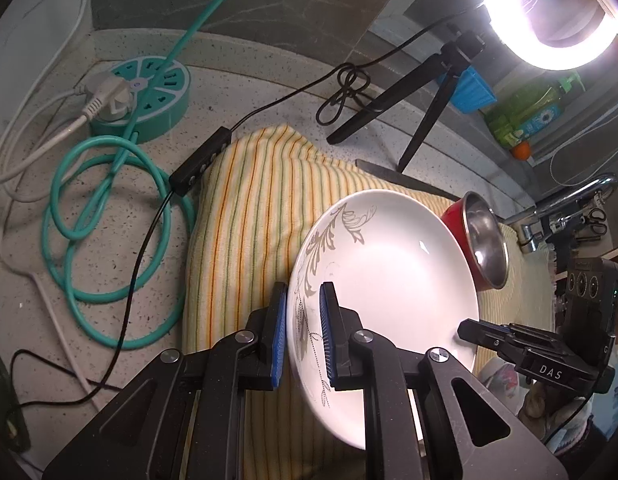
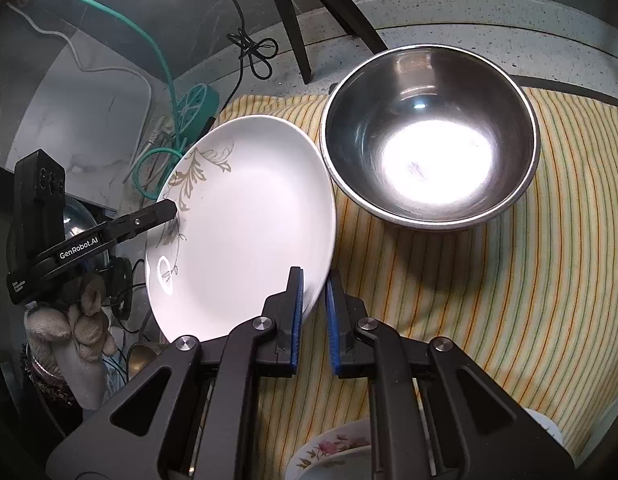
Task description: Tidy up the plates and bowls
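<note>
Grippers left (image 1: 303,312) and right (image 2: 314,300) both clamp plate (image 2: 245,224) rims; floral dish (image 2: 333,456) sits half-hidden.

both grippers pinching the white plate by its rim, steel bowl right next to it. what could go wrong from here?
1. The white plate is held only at opposite rim edges, by the left gripper and the right gripper; glazed rim on narrow pads could slip if either hand tilts or pulls apart.
2. The plate's edge sits very close to the steel bowl; a sideways move could knock it.
3. The striped cloth is rumpled, so the plate might rock when set down.
</note>
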`<state>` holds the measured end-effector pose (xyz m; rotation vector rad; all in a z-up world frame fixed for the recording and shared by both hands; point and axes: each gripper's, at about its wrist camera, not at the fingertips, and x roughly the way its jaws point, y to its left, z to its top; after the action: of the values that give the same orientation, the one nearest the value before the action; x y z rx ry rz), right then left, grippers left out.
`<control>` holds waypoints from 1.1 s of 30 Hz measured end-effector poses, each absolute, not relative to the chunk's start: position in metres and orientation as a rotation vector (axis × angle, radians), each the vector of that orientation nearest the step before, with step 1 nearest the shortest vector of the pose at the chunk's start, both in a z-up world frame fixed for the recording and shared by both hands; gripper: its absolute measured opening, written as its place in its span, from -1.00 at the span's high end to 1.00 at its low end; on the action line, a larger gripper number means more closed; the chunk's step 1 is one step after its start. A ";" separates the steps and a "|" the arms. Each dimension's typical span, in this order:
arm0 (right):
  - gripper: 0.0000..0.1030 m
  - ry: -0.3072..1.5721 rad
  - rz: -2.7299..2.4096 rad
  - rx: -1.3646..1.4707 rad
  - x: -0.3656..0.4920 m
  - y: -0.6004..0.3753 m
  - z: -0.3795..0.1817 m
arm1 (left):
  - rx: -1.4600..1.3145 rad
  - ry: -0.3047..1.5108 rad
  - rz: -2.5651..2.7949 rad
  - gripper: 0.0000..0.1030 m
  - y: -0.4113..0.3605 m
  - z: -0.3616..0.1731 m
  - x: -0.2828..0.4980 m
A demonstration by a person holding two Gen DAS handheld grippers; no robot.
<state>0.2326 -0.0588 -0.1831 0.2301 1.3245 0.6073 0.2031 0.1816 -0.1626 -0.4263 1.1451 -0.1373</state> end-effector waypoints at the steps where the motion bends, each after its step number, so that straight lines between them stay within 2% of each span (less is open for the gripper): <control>1: 0.78 1.320 0.610 0.231 0.232 -0.059 -0.181 | -0.421 1.138 -0.139 0.73 0.180 -0.159 0.202; 16: 0.78 1.239 0.664 0.227 0.205 -0.104 -0.132 | -0.418 1.032 -0.163 0.73 0.145 -0.109 0.170; 33: 0.78 1.221 0.691 0.185 0.166 -0.193 -0.110 | -0.444 0.992 -0.176 0.73 0.062 -0.093 0.110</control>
<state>0.1664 -0.1931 -0.1102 0.1846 1.2208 0.6914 0.1104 0.0625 -0.0925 -0.4440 0.9924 -0.1761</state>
